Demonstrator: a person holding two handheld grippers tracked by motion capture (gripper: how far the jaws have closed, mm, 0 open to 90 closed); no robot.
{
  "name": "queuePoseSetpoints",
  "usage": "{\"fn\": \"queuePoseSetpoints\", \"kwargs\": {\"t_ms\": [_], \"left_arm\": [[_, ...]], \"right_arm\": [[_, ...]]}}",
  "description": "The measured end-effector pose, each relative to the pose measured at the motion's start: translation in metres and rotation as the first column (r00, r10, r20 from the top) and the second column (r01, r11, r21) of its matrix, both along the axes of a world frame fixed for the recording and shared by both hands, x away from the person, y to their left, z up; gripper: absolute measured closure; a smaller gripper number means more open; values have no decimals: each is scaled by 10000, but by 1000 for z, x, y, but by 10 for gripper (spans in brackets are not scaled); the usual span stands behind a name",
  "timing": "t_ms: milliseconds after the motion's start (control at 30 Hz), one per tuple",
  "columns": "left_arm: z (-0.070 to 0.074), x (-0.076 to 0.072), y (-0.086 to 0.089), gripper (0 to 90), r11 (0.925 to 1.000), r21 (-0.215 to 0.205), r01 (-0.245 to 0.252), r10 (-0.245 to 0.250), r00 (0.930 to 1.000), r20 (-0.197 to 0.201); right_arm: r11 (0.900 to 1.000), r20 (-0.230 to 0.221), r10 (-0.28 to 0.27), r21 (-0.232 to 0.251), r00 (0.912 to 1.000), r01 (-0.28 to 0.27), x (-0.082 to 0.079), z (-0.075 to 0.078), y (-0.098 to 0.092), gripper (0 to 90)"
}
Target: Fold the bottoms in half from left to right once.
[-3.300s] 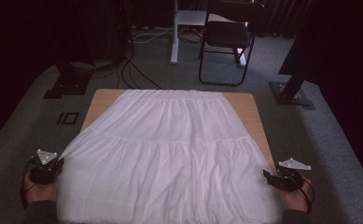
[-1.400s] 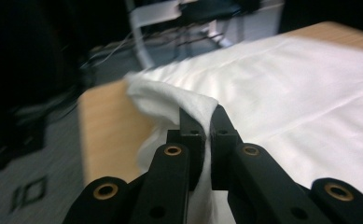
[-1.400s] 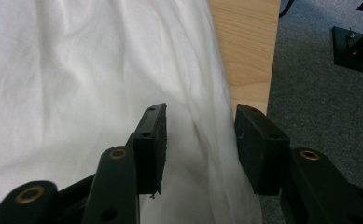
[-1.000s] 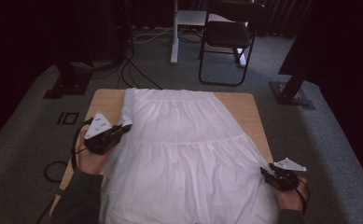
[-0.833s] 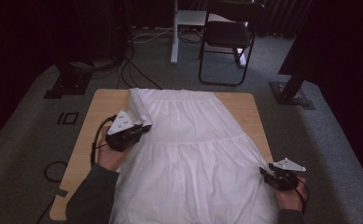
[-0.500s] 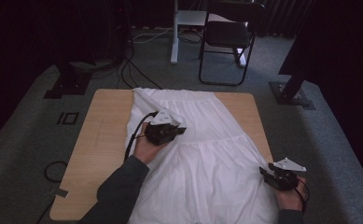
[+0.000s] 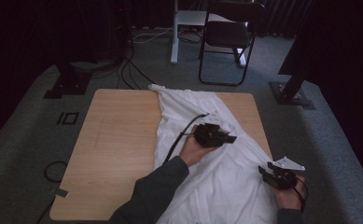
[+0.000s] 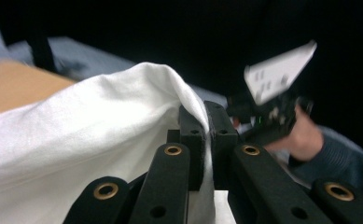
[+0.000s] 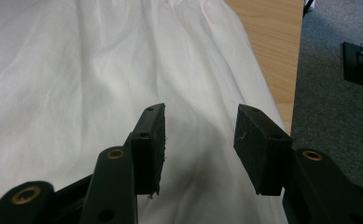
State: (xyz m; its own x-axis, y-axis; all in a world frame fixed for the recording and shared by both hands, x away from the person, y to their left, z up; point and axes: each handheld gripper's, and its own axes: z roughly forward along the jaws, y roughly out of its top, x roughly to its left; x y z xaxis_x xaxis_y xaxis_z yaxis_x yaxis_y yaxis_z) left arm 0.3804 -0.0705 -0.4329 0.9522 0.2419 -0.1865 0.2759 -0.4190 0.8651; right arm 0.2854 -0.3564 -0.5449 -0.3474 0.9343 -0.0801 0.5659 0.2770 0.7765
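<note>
A white skirt (image 7: 216, 172) lies on the right half of the wooden table (image 7: 114, 140), its left side folded over toward the right. My left gripper (image 7: 223, 138) is over the middle of the cloth, shut on the skirt's left edge; in the left gripper view the white fabric (image 8: 100, 140) drapes over and between the pinched pads (image 8: 191, 140). My right gripper (image 7: 263, 171) rests at the skirt's right edge near the table's right side. Its jaws stand open over the cloth (image 9: 76, 93), with nothing between the pads (image 9: 153, 144).
The left half of the tabletop is bare wood. A black folding chair (image 7: 230, 37) and a white table leg (image 7: 174, 32) stand behind the table. Cables (image 7: 128, 70) run over the grey carpet, and black stand bases (image 7: 293, 95) sit at both sides.
My left gripper has carried the skirt's left edge from the table's left side across to the middle, folding the cloth over itself and baring the wood. The right gripper has stayed put.
</note>
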Motion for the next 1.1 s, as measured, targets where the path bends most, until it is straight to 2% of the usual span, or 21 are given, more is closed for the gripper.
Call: {"fn": "queuePoseSetpoints", "kwargs": {"t_ms": [33, 67, 133, 200, 233, 333, 433, 533, 600, 667, 700, 767, 833, 867, 900, 933, 967, 1000, 1033, 1067, 1100], "left_arm": [[-8, 1, -5, 859, 9998, 218, -33, 36, 9999, -136], [-25, 4, -12, 815, 9987, 474, -164, 188, 9986, -504], [-36, 7, -10, 623, 9959, 764, -474, 520, 9970, -582], [-37, 8, -4, 575, 9944, 805, -687, 734, 9957, -565], [-34, 12, 12, 575, 9928, 569, -1055, 1093, 9916, -687], [-25, 12, 41, 531, 9838, 622, -1683, 1691, 9856, -81], [-21, 6, 76, 506, 9588, 1034, -2646, 2586, 9636, 686], [-26, 0, 114, 489, 9249, 1351, -3555, 3433, 9333, 1054], [-34, -4, 137, 479, 8932, 1660, -4179, 4028, 9077, 1173], [-43, -8, 156, 466, 8625, 1909, -4687, 4539, 8832, 1179], [-50, -11, 169, 455, 8429, 2025, -4985, 4847, 8669, 1168], [-63, -15, 187, 428, 8182, 2143, -5335, 5272, 8449, 907], [-77, -18, 201, 382, 8047, 2236, -5499, 5563, 8301, 393], [-84, -19, 205, 352, 7936, 2367, -5605, 5720, 8199, 235], [-91, -20, 208, 322, 7864, 2533, -5634, 5785, 8155, 175], [-97, -21, 210, 299, 7903, 2540, -5576, 5782, 8159, -80], [-102, -22, 210, 299, 8006, 2517, -5437, 5698, 8209, -393], [-107, -23, 209, 299, 8052, 2529, -5364, 5661, 8223, -581], [-111, -24, 205, 300, 8073, 2656, -5271, 5608, 8253, -665], [-115, -24, 200, 308, 8147, 2831, -5061, 5447, 8354, -740], [-118, -25, 195, 353, 8266, 2827, -4867, 5232, 8496, -670]], "right_arm": [[10000, 40, 28, -61, 10000, -28, 0, 1, 0, 523], [10000, 48, 49, -87, 10000, -48, 0, 2, 1, 523], [9997, 178, 134, -187, 9998, -130, 1, 7, 5, 520], [9997, 234, 172, -195, 9996, -167, 1, 10, 6, 521], [9996, 291, 223, -174, 9993, -218, 2, 13, 8, 521], [9984, 511, 570, -25, 9971, -570, 11, 26, 20, 523], [9961, 563, 881, -91, 9945, -877, 24, 38, 36, 536], [9941, 480, 1081, -187, 9930, -1073, 41, 48, 56, 577], [9933, 292, 1126, -308, 9932, -1117, 55, 50, 66, 597], [9936, -77, 1072, -363, 9942, -1074, 71, 47, 73, 593], [9941, -210, 1041, -295, 9943, -1047, 77, 45, 75, 582], [9940, -637, 1072, 306, 9922, -1054, 92, 35, 75, 543], [9939, -1054, 882, 761, 9905, -804, 101, 25, 73, 504], [9943, -1240, 817, 781, 9889, -724, 104, 21, 72, 495], [9932, -1424, 878, 881, 9859, -758, 107, 18, 73, 496], [9908, -1555, 1029, 1031, 9825, -874, 108, 15, 74, 498], [9879, -1642, 1192, 1177, 9792, -1005, 109, 14, 75, 508], [9867, -1718, 1282, 1215, 9768, -1081, 109, 13, 77, 545], [9854, -1795, 1368, 1251, 9742, -1153, 109, 12, 78, 635], [9832, -1899, 1515, 1304, 9700, -1280, 109, 12, 79, 732], [9819, -1984, 1605, 1316, 9669, -1360, 108, 13, 80, 813]]}}
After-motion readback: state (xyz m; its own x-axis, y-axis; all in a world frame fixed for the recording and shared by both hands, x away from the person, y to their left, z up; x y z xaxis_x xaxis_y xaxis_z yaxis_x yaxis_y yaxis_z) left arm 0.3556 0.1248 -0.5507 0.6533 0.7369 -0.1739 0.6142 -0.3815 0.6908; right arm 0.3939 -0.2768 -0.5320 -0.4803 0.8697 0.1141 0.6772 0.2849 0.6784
